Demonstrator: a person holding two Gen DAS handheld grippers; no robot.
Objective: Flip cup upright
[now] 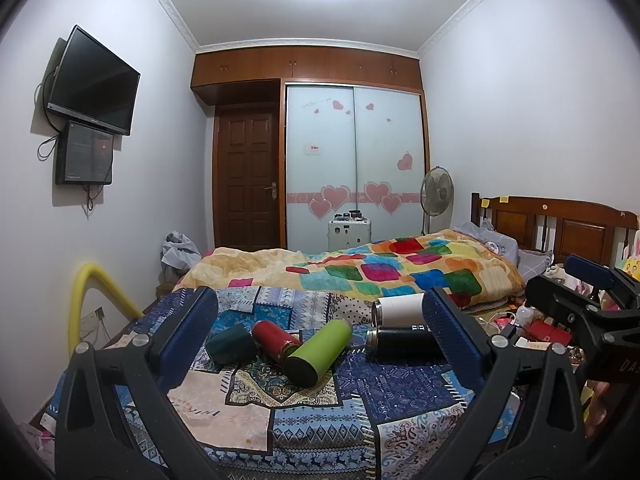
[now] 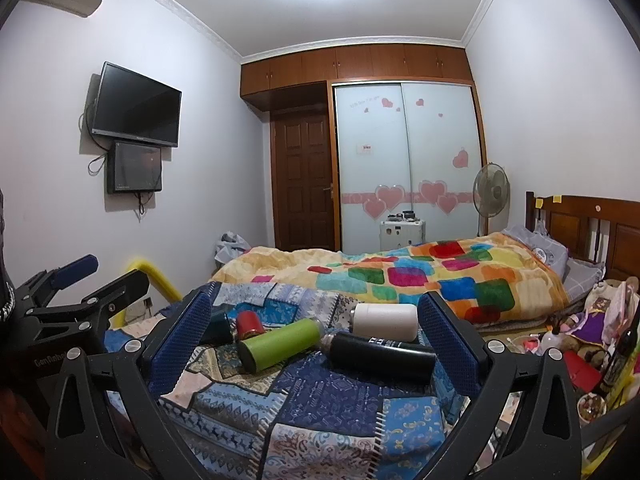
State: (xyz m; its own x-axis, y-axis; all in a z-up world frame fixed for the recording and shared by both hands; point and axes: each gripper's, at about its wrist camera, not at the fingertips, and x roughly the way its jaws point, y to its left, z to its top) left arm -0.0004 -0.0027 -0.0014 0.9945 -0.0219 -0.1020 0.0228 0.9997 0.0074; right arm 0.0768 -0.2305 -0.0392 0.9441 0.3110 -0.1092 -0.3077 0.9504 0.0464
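Several cups lie on their sides on a blue patchwork cloth [image 1: 320, 428] on the bed: a dark teal cup [image 1: 231, 345], a red cup [image 1: 276, 340], a lime green cup [image 1: 318, 356], a black cup [image 1: 404, 342] and a white cup [image 1: 398, 310]. My left gripper [image 1: 320, 340] is open and empty, held short of them. My right gripper [image 2: 314, 334] is open and empty, and frames the green cup [image 2: 280, 344], black cup [image 2: 380, 354], white cup [image 2: 386, 322] and red cup [image 2: 248, 324].
A colourful blanket [image 1: 380, 272] covers the bed behind the cups. A yellow padded rail [image 1: 92, 300] stands at the left. Clutter [image 2: 588, 336] lies at the right by the wooden headboard [image 1: 560, 224]. The right gripper's body [image 1: 580, 312] shows in the left wrist view.
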